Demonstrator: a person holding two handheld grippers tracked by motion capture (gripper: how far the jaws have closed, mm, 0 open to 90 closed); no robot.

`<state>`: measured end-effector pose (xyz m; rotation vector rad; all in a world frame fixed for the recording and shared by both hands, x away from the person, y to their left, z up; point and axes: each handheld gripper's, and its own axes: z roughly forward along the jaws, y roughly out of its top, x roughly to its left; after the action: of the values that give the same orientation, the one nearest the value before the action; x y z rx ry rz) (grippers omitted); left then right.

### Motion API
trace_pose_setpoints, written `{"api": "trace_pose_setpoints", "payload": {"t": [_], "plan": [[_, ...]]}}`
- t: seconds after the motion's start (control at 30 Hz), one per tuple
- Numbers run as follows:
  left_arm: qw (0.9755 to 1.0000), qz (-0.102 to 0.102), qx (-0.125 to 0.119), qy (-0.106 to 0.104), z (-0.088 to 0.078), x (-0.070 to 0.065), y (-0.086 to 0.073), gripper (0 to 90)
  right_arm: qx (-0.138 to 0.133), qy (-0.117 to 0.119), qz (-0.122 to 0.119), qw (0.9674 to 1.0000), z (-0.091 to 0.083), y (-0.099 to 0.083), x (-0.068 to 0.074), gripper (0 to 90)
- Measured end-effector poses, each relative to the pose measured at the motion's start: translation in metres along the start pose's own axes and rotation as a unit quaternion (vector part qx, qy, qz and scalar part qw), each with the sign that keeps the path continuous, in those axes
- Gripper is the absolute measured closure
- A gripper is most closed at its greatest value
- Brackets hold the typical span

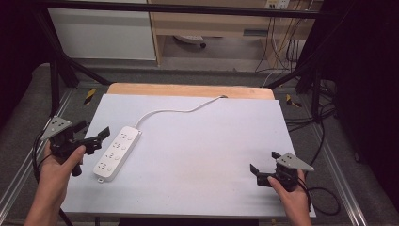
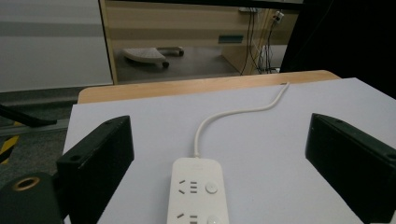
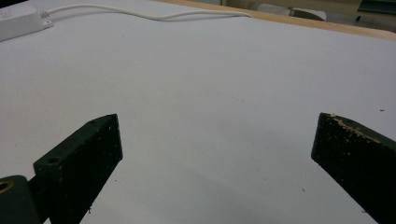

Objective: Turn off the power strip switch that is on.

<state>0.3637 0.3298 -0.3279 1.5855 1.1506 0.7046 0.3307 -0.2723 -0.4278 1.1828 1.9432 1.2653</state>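
Left gripper [image 1: 96,133] sits at the table's left edge in the high view, jaws spread and empty, just beside the white power strip [image 1: 117,152], which lies on the white sheet [image 1: 202,155]; right gripper [image 1: 266,164] hovers near the front right corner, also spread — well apart from the strip.

Left gripper view: power strip [image 2: 198,196] lies between the parted jaws, its cord [image 2: 233,114] running away.

Right gripper view: parted jaws over bare sheet [image 3: 210,93]; strip end [image 3: 18,21] far off at upper left.
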Motion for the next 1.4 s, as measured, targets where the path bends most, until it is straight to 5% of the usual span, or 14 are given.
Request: {"api": "trace_pose_setpoints", "payload": {"t": [0.27,0.77,1.4], "plan": [[1.0,-0.006,0.0,-0.007,0.006,0.01,0.004,9.6,0.005,0.003,-0.001,1.0,0.002,0.0,0.002,2.3],[0.999,0.014,0.041,0.005,0.024,0.006,-0.011,17.6,0.014,0.006,0.001,0.9999,0.004,0.001,0.003,3.2],[0.9974,0.025,0.068,-0.001,0.034,0.011,-0.027,53.4,0.025,0.009,0.011,0.9996,0.004,0.001,0.003,3.3]]}}
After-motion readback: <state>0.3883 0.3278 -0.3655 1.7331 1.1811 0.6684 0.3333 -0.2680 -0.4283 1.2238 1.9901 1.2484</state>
